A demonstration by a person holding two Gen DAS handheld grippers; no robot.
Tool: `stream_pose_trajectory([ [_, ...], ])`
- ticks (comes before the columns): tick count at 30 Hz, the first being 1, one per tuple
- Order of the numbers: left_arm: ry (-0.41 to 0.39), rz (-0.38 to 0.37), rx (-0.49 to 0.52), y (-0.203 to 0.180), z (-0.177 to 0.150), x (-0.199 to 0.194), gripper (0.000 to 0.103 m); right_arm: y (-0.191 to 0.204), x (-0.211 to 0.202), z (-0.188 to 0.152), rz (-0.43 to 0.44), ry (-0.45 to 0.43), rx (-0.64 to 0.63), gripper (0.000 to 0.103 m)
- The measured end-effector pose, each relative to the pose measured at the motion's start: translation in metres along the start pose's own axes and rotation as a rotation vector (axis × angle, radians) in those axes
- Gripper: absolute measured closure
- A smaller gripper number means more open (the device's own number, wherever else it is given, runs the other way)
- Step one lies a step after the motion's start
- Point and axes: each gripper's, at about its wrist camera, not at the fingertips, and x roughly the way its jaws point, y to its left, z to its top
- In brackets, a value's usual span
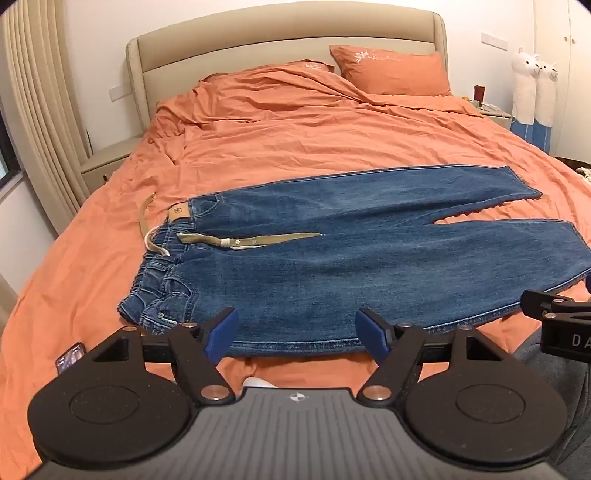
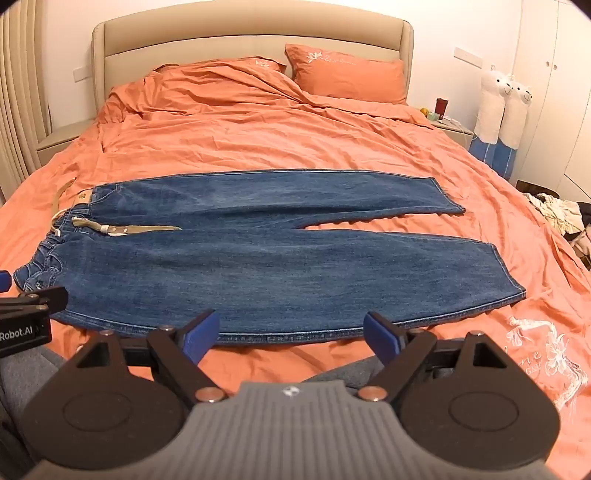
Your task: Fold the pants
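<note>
Blue jeans [image 1: 332, 258] lie flat and unfolded across the bed's orange duvet [image 1: 295, 140], waistband to the left, 2 legs splayed toward the right w/ a gap of duvet between the hems. A tan belt [image 1: 266, 239] runs thru the waistband and trails onto the denim, its other end curling off on the duvet at left. Left gripper [image 1: 299, 332] is released, jaws wide apart, nothing between them, hovering over the jeans' near hem by the waist end. Right gripper [image 2: 291, 334] is likewise released and empty, above the near edge further along the leg. 2 orange pillows [image 2: 347, 75] sit by the beige headboard [image 2: 251, 33]; a phone [image 1: 70, 360] lies on the duvet at lower left.
</note>
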Motion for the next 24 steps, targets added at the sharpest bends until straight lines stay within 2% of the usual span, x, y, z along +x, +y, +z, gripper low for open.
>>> stream_pose_trajectory([
  [8, -0.004, -0.018, -0.038, 0.007, 0.000, 0.003, 0.019, 0.000, -0.001, 0.000, -0.002, -0.013, 0.004, 0.021],
  [15, -0.005, -0.010, -0.035, 0.009, -0.002, 0.001, 0.019, 0.011, -0.005, 0.006, -0.001, -0.012, 0.003, 0.021],
  [24, -0.007, -0.006, -0.040, 0.009, -0.001, 0.000, 0.019, 0.004, -0.002, 0.001, 0.014, -0.020, 0.000, 0.021],
])
